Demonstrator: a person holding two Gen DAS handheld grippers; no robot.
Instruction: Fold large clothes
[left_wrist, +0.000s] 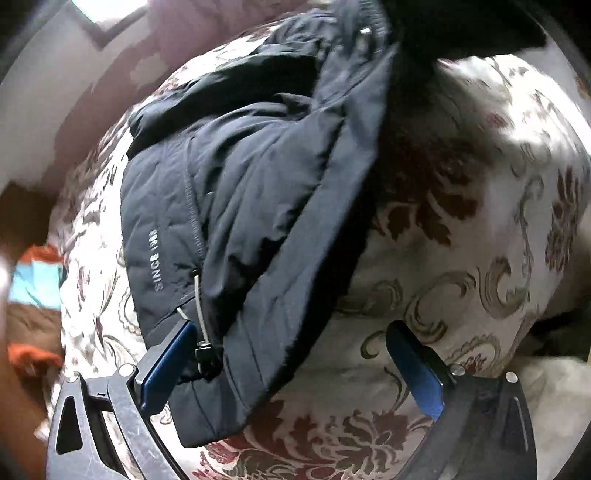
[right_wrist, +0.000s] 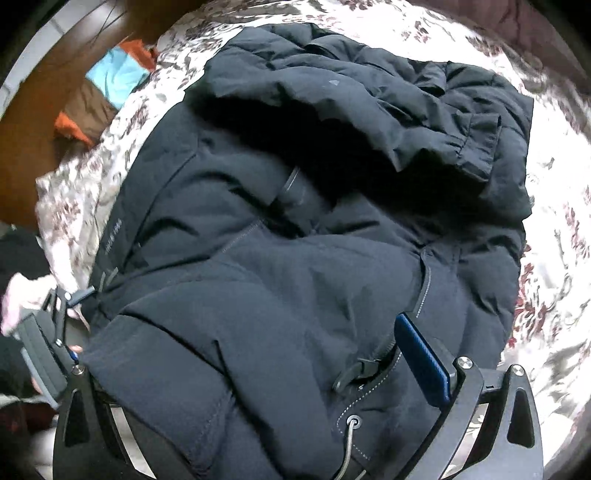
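Note:
A dark navy padded jacket with "SINCE" lettering lies on a floral bedspread. My left gripper is open, its jaws wide apart. The jacket's hem corner with a drawstring toggle lies between them, against the left finger. In the right wrist view the jacket fills the frame, one sleeve folded across its top. My right gripper is open over the jacket's hem; its right finger rests beside the zipper, its left finger is hidden under cloth. The left gripper shows at the far left.
The floral bedspread surrounds the jacket. Orange, blue and brown cloth lies off the bed's edge on a wooden floor; it also shows in the left wrist view. A dark maroon surface lies beyond the bed.

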